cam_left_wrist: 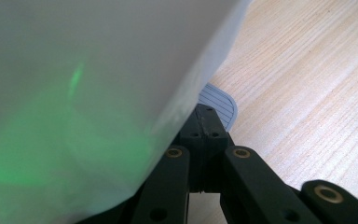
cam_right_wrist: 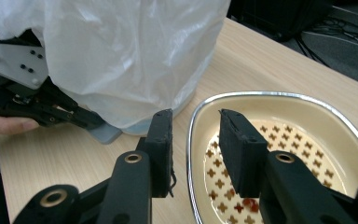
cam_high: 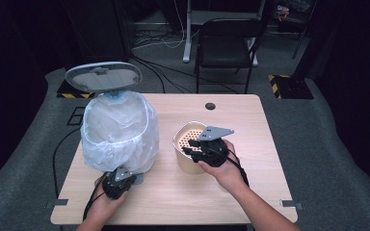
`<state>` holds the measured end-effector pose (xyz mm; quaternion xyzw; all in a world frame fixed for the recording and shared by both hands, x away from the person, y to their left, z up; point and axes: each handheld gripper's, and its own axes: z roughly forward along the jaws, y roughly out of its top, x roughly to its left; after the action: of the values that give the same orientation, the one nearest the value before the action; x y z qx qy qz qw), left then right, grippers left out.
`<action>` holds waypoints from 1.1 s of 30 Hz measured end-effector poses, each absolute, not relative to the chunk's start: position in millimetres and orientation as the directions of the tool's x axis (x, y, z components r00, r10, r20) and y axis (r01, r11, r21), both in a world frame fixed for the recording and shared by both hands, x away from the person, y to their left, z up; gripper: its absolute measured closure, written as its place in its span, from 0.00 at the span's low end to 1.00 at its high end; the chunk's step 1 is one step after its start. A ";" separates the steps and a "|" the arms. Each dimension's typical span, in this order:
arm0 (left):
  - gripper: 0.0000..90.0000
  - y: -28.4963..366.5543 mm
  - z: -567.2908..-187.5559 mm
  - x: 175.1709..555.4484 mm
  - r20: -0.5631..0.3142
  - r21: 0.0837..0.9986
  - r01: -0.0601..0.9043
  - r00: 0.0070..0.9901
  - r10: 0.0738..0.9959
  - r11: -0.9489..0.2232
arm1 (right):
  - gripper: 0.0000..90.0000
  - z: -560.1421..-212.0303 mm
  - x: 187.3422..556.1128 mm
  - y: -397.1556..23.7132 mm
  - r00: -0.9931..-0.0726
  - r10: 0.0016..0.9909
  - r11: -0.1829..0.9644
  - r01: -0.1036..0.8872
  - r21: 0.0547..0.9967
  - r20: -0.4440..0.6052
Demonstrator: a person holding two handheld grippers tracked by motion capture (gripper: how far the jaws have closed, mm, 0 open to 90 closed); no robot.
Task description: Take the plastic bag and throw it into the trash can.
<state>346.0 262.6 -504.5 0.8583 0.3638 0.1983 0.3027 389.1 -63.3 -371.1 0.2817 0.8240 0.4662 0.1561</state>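
Observation:
A pedal bin lined with a white plastic bag (cam_high: 118, 130) stands at the table's left, its grey lid (cam_high: 103, 77) raised. My left gripper (cam_high: 133, 178) lies low at the bin's foot, jaws shut, their tip (cam_left_wrist: 208, 116) on the grey ribbed pedal (cam_left_wrist: 220, 101). The right gripper view shows the same pedal (cam_right_wrist: 105, 134) under that gripper. A cream tub (cam_high: 185, 162) with a metal rim (cam_right_wrist: 279, 95) holds a perforated insert (cam_right_wrist: 303, 144) with a reddish bit on it. My right gripper (cam_right_wrist: 196, 135) straddles the tub's near rim, one jaw outside and one inside, pads apart from it.
The wooden table (cam_high: 183, 197) has a round cable hole (cam_high: 210, 106) near its far edge. A black chair (cam_high: 226, 43) stands behind the table, with cables on the floor beyond it. The bin and tub stand close together.

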 end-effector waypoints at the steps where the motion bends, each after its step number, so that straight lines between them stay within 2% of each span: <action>1: 1.00 262.7 -504.4 346.0 0.121 0.663 0.505 0.657 0.744 -0.553 | 0.73 -374.9 388.3 -65.2 -0.789 0.614 0.402 0.326 0.856 0.012; 21: 1.00 262.6 -504.2 345.9 0.120 0.665 0.503 0.657 0.744 -0.552 | 0.78 -412.4 383.7 -72.4 -0.762 0.646 0.410 0.396 0.822 0.045; 33: 1.00 262.6 -504.1 345.7 0.121 0.666 0.501 0.659 0.743 -0.553 | 0.87 -417.6 382.8 -74.0 -0.767 0.641 0.416 0.397 0.818 0.046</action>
<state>345.7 262.6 -504.1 0.8585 0.3622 0.1989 0.3037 382.8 -74.0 -417.6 0.3125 0.8299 0.4410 0.1382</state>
